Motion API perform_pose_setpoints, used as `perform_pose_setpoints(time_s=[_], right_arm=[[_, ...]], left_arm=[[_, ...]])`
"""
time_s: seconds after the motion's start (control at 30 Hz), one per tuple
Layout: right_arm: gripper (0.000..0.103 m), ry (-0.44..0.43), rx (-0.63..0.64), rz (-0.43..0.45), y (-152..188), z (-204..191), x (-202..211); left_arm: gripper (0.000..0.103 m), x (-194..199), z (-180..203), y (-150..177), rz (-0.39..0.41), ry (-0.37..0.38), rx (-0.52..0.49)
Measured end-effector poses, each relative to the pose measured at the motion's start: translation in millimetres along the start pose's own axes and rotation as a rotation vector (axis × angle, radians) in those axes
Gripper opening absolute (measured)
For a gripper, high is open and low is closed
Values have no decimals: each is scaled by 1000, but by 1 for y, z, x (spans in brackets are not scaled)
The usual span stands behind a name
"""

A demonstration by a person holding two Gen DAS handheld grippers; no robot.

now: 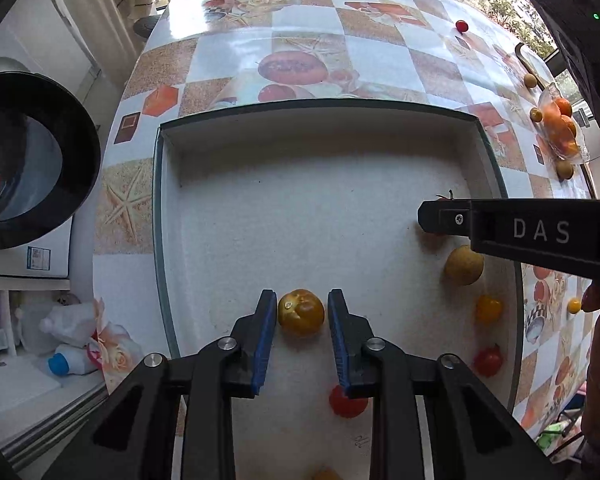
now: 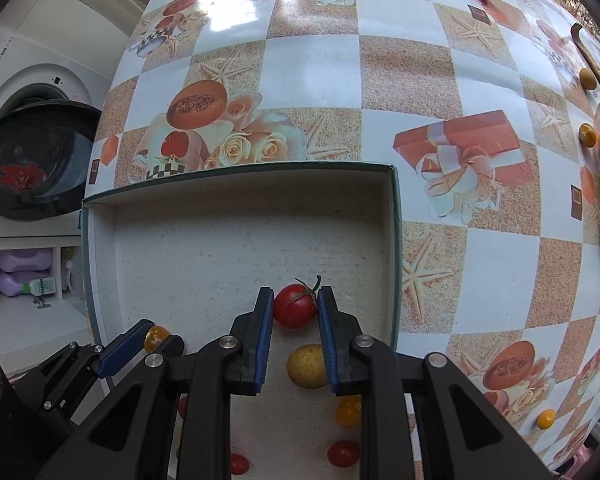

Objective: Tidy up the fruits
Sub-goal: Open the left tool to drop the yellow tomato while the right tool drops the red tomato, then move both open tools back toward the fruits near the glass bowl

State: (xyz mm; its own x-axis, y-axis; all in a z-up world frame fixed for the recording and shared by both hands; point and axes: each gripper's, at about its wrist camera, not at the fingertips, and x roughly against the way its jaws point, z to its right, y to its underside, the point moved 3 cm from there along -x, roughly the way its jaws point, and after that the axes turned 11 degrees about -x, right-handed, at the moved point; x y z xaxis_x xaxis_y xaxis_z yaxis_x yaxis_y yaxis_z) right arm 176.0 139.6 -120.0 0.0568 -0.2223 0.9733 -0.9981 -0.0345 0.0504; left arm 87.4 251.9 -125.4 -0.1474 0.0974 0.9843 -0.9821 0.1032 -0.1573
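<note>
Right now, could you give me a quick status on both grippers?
Left gripper open around yellow tomato in box. Right gripper shut on red tomato. Nothing blocking.

Box (image 1: 168, 200) far half lies free; fruits (image 1: 463, 265) crowd its near side.

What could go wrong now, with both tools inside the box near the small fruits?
1. The right tool grips a red tomato; a harder squeeze may burst it.
2. The left tool has a yellow tomato between open fingers; closing off-centre may roll it away.
3. Loose fruits crowd the box; either tool may knock them.
</note>
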Motion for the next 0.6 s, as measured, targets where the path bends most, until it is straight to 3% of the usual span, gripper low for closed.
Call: perform_pose_setpoints(time_s=[0.03, 0.07, 0.13, 0.27, 0.33, 0.4, 0.6], right_arm=[[29, -5, 5, -4, -1, -2, 0], [32, -16, 10, -10, -1, -3, 0], [48, -25, 14, -19, -1, -5, 0], [58, -58, -8, 8, -3, -3, 16], [73, -87, -18, 33, -3, 0, 30], [81, -107, -25, 67, -4, 8, 46], [82, -100, -133, 99, 14, 63, 74]], left_arm=[[76, 0, 1, 0, 0, -14, -3], [83, 3, 1, 0, 18, -35, -8], [83, 6, 5, 1, 35, -42, -29], [83, 10, 9, 0, 31, -37, -43], [83, 15, 8, 1, 33, -37, -43], [83, 20, 7, 2, 37, -35, -42], [83, 34, 13, 11, 42, -44, -52]])
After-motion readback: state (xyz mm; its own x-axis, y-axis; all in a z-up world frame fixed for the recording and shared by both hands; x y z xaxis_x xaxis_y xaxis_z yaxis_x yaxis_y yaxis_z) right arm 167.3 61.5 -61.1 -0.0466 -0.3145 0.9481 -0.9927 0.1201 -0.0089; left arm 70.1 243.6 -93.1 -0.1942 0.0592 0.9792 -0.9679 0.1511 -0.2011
